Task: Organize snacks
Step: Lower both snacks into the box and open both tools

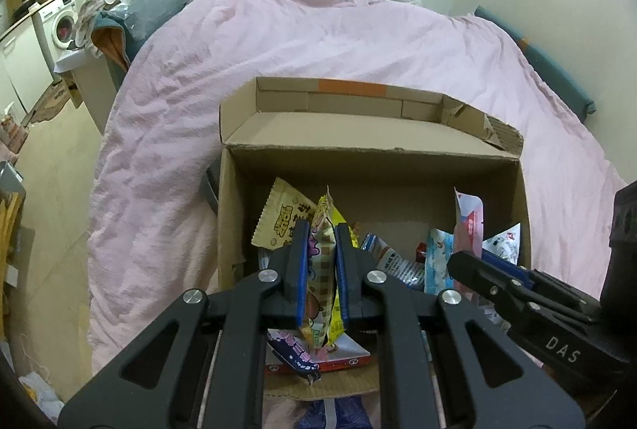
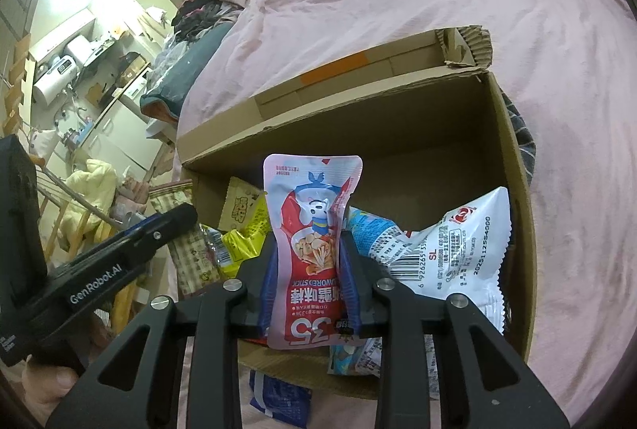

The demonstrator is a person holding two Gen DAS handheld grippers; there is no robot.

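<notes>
An open cardboard box (image 1: 370,158) stands on a pink duvet and holds several snack packets. My left gripper (image 1: 321,230) is over the box's near left side, shut on a yellow checked snack packet (image 1: 320,281) that stands upright between its blue pads. My right gripper (image 2: 310,242) is over the box's near right side, pinching a pink and red snack pouch (image 2: 312,190) at its waist. The pouch (image 1: 469,226) and the right gripper's black finger (image 1: 462,264) also show in the left wrist view. The left gripper's fingertip (image 2: 183,214) shows at left in the right wrist view.
Inside the box (image 2: 513,190) lie a white bag (image 2: 458,250), a beige packet (image 1: 278,222), blue-white packets (image 1: 438,262) and a flat red-white pack (image 1: 342,357). A blue packet (image 2: 278,401) lies outside the near wall. The pink duvet (image 1: 278,51) surrounds the box; floor and clutter are at left.
</notes>
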